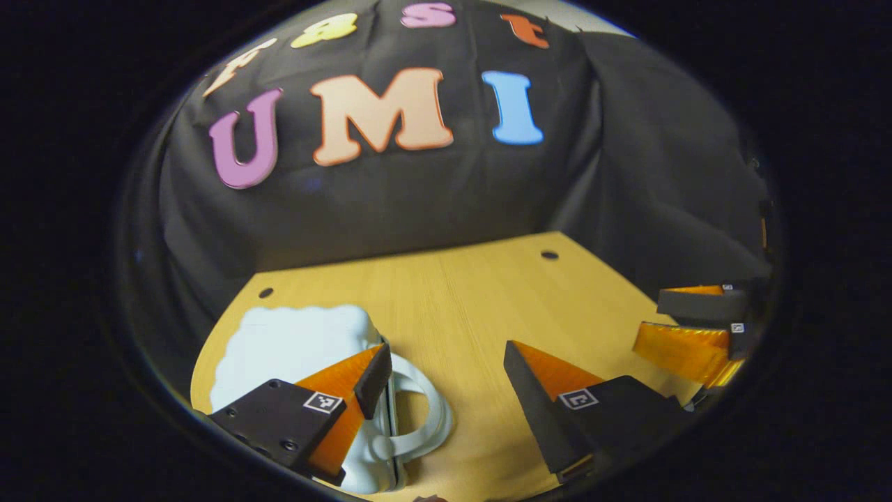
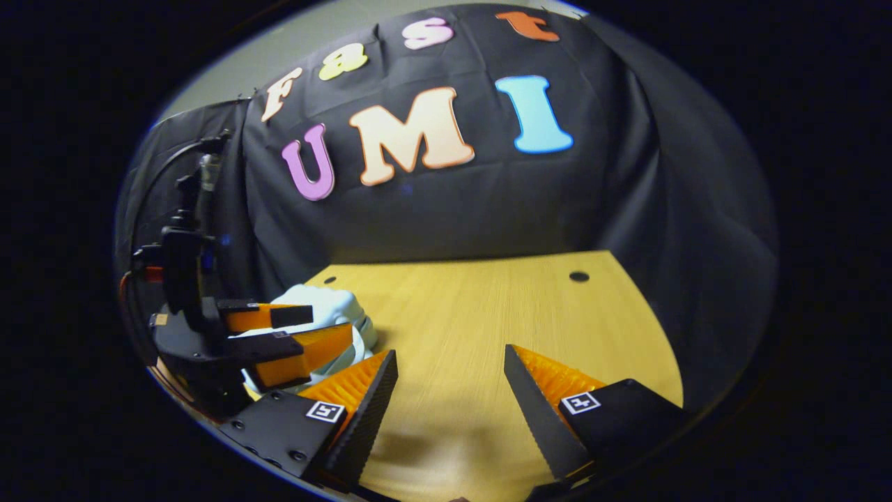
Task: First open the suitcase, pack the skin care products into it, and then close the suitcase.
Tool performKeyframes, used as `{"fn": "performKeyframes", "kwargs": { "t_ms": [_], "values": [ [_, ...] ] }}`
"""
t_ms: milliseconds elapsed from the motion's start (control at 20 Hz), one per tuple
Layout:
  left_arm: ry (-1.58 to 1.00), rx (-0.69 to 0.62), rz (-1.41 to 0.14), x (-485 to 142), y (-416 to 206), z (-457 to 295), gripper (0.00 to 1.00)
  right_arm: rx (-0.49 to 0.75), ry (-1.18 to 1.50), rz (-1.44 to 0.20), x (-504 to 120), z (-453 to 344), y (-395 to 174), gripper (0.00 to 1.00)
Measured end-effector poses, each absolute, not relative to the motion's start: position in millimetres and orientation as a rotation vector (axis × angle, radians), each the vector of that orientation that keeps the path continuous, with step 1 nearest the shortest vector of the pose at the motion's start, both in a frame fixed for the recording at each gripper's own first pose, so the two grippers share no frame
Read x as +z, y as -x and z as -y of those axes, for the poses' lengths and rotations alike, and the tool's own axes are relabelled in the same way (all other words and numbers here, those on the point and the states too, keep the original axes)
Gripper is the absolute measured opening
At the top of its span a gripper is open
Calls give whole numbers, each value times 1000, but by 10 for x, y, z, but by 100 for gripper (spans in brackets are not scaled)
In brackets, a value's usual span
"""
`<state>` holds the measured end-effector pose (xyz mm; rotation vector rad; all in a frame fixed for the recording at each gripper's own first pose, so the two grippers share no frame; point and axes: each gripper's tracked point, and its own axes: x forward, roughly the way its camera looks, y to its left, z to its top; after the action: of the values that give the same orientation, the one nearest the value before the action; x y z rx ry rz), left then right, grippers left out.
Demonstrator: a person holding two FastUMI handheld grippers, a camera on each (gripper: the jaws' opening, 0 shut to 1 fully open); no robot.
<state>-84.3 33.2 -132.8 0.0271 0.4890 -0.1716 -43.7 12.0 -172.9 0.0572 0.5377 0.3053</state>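
Two claws and one suitcase are recorded on a wooden table [image 1: 460, 300].

Item, far left: small pale suitcase [image 1: 293, 341], lying flat and shut, handle [image 1: 425, 411] turned toward the table's middle. No skin care products are seen on the table; whether they are packed inside cannot be told, so the shut case fits either a start or a finish.

Item, middle: left claw [image 1: 446, 376], fingers held apart, one finger over the suitcase's handle side, presumably placed for reaching its seam.

Item, right: right claw [image 2: 449, 380], fingers held apart over bare table, nothing between them.
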Motion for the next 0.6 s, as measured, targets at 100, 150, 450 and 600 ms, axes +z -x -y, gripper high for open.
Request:
{"fn": "performKeyframes", "kwargs": {
  "t_ms": [100, 150, 450, 600],
  "values": [
    [-6, -91, -363, -833, 868, -511, 96, 302, -41, -403, -1282, -252, 297, 98],
    [-4, -69, -285, -548, 840, -596, 96, 297, -31, -347, -1069, -332, 234, 98],
    [-52, -33, -87, 302, 880, -995, 95, 286, 23, -44, 77, -884, 227, 98],
    [-43, 23, -62, 362, 931, -1179, 99, 281, 44, 52, 335, -1127, 334, 98]
  ]
}}
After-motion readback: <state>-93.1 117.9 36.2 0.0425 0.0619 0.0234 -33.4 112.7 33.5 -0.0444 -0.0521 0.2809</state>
